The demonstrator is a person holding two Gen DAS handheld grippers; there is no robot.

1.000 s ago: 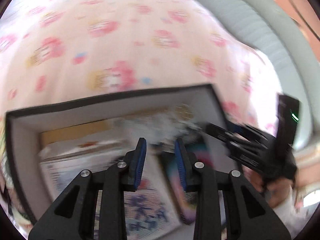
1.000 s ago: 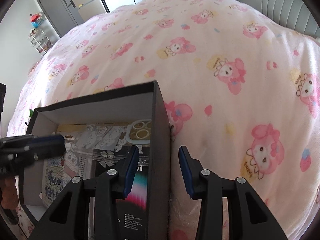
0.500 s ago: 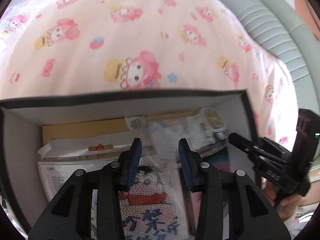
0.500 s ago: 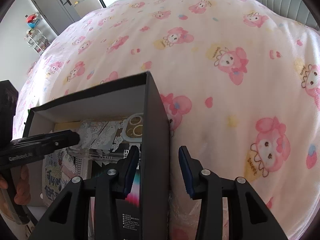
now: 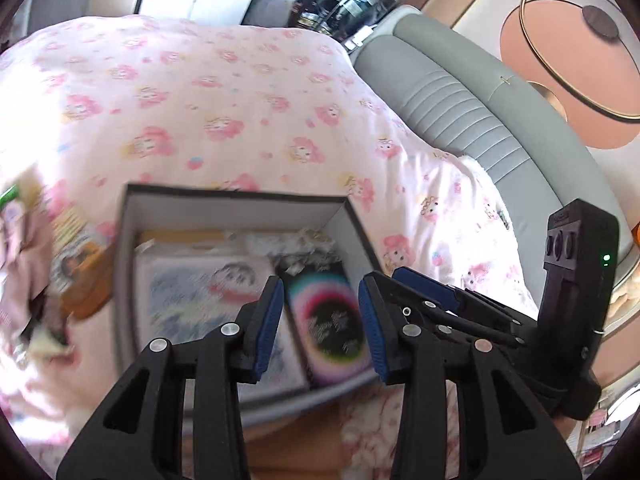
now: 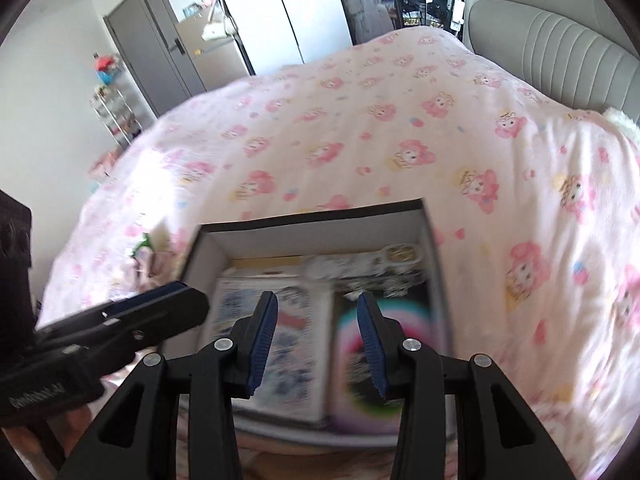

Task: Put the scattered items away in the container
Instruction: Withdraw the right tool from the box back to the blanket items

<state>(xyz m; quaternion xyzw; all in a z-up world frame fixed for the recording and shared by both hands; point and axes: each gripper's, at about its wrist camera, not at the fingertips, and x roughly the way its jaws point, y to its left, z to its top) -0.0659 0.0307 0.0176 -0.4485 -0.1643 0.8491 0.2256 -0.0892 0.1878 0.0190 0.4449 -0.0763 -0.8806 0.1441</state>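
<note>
My left gripper [image 5: 318, 322] jaws are opening, nothing between them; my right gripper [image 6: 316, 340] is released and empty. Both hover above the box [image 5: 236, 200], already holding booklets. Scattered items [image 5: 78, 276] lie left of my left jaws: I should reach there next.

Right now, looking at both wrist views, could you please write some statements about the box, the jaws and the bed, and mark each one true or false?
1. The box sits on a pink cartoon-print blanket. True.
2. The box is empty. False: it holds flat items, among them a black pack with rainbow rings.
3. The left gripper grips that pack. False: its jaws are opening, with nothing between them.
4. The right gripper holds nothing. True.
5. Some items lie outside the box. True.
</note>
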